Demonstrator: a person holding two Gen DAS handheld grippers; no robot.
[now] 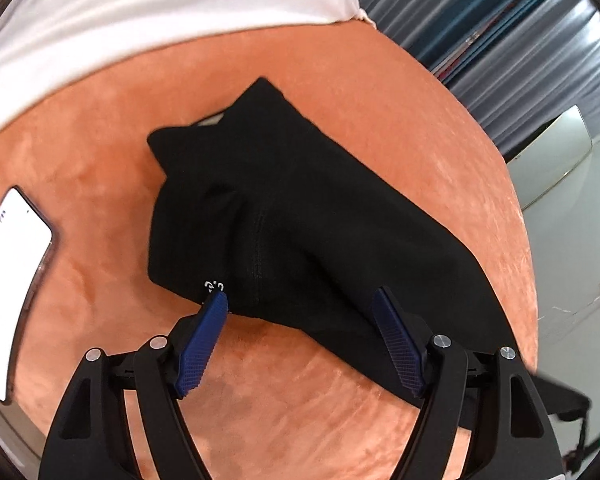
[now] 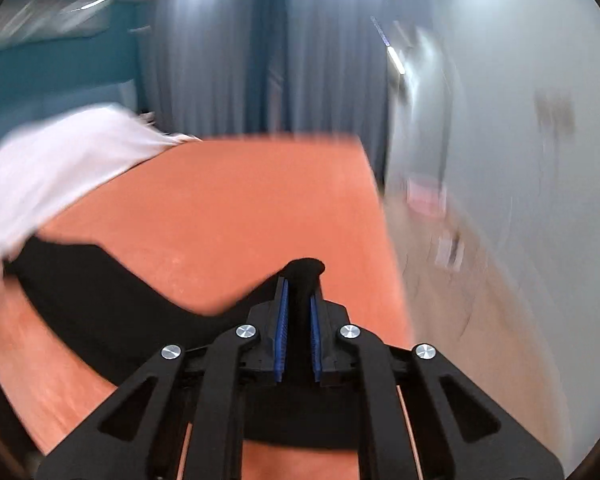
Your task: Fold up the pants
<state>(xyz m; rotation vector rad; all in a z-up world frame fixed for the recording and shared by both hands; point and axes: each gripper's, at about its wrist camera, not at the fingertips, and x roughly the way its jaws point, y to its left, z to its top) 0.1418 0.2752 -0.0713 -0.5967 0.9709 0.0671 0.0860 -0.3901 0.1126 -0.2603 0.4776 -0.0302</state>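
Right gripper (image 2: 299, 300) pinches the black pants (image 1: 268, 208) raised off the orange surface (image 1: 340, 92); left gripper (image 1: 300, 300) hovers spread.

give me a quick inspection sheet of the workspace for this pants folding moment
surface: orange velvety table top, bare in front of the right gripper in the right wrist view.
job's things: black pants lie partly folded on the surface; one end is lifted in the right gripper.
clutter: phone with lit screen at the left edge; white cloth over the far side.
grippers: left gripper open, fingers straddling the near edge of the pants; right gripper shut on a bunch of pants fabric.
cables: thin white wire hangs by a wall socket, off the table.
surroundings: grey-blue curtains and a pale wall; right wrist view is motion-blurred.
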